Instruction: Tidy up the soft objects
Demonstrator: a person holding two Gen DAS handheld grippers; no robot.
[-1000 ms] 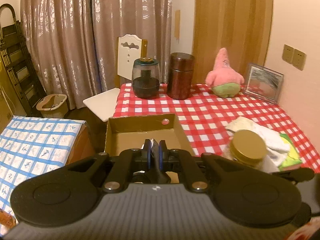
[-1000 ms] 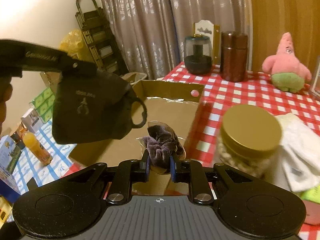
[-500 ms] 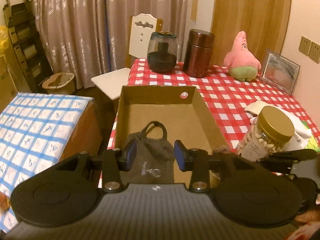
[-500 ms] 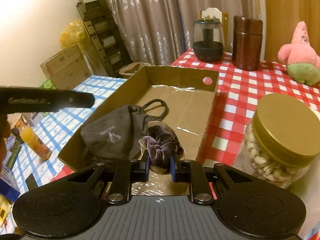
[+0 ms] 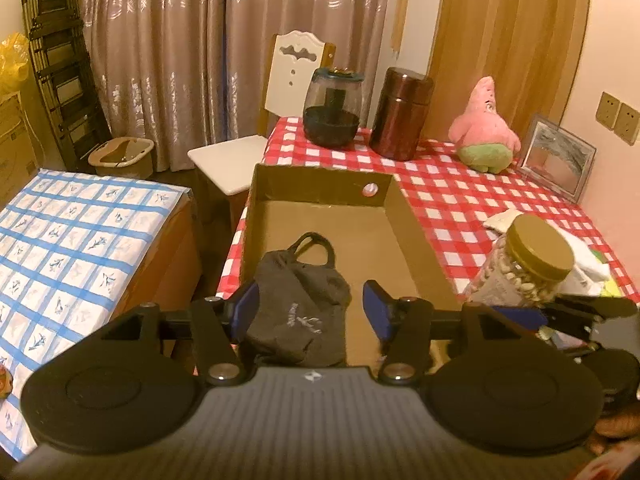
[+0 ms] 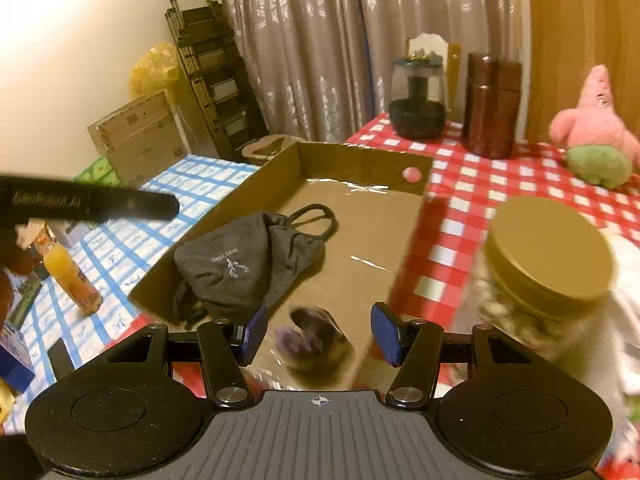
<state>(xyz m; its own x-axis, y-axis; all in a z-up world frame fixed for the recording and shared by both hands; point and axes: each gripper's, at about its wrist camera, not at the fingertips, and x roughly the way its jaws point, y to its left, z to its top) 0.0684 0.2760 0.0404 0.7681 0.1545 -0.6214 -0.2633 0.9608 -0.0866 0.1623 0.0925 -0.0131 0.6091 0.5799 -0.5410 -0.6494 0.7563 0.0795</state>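
Observation:
A shallow cardboard box (image 5: 404, 216) (image 6: 352, 162) lies on the red checked table. A dark grey drawstring pouch (image 5: 300, 304) (image 6: 248, 268) lies in its near left part. A purple velvet scrunchie (image 6: 312, 338) lies blurred on the box floor at the near edge, below my right gripper (image 6: 320, 334), which is open and empty above it. My left gripper (image 5: 312, 314) is open and empty just above the pouch. A pink starfish plush (image 5: 484, 128) (image 6: 596, 132) sits at the far right of the table.
A gold-lidded jar (image 5: 528, 268) (image 6: 548, 256) stands right of the box beside white cloths (image 5: 588, 268). A dark glass jar (image 5: 332, 112), a brown canister (image 5: 400, 114) and a framed picture (image 5: 560, 158) stand at the back. A chair (image 5: 240, 152) and a blue checked surface (image 5: 72, 232) are left.
My left gripper opened and dropped the pouch into the box, then opened wider. My right gripper has just opened and let the scrunchie fall onto the box floor.

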